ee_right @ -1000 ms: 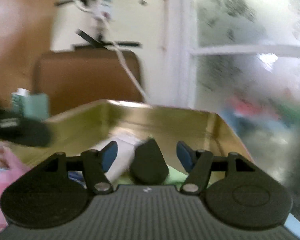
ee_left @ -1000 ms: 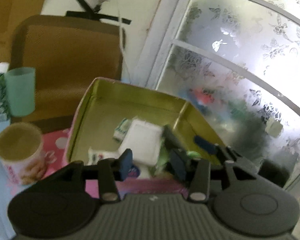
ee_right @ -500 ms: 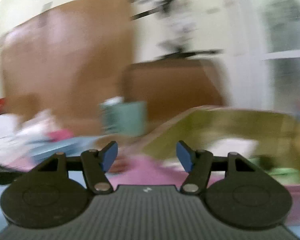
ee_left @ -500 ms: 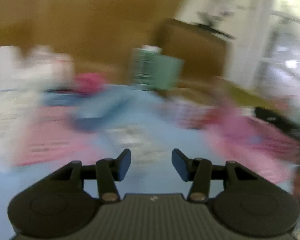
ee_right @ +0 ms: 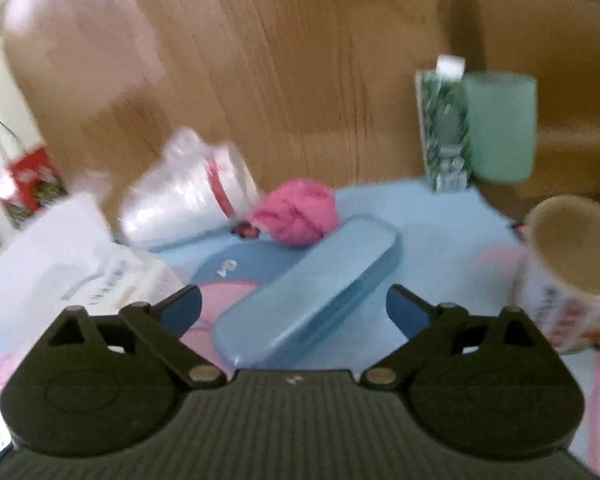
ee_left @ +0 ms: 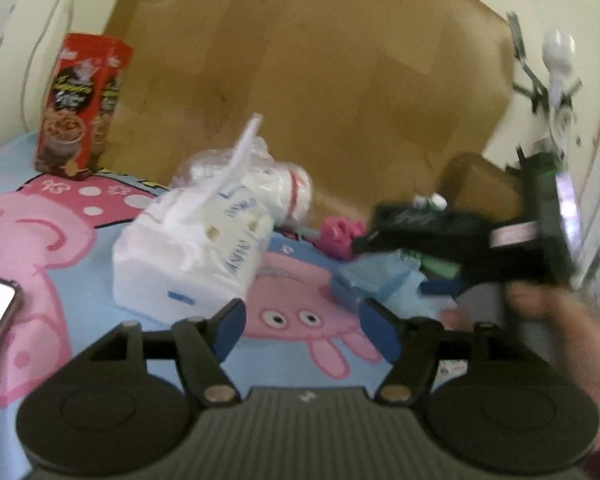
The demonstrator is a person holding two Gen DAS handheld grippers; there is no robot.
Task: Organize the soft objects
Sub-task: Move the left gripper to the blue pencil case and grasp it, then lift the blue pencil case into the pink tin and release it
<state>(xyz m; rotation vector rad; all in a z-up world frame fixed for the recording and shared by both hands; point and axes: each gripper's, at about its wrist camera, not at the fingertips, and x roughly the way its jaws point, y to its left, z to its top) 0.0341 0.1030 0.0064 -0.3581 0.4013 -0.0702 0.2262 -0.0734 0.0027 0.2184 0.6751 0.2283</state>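
Right claw [ee_right: 294,306]: jaws just opened wide, empty, over rigid blue case [ee_right: 308,300]; risk of grabbing it, not pink soft ball [ee_right: 296,218] beyond. Left claw [ee_left: 300,330]: jaws just opened partway, empty, near tissue pack [ee_left: 192,256]; loose wrapper may slip.

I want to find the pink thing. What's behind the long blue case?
Behind the blue case sits a pink fabric ball, beside a plastic-wrapped white bundle. The ball's bottom edge is hidden by the case.

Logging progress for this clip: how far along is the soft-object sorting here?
Nothing is in hand: the left gripper and right gripper have both just opened, empty. Left on the cartoon mat: pink fabric ball, tissue pack, bagged white roll. The box isn't visible now, so what's done can't be judged.
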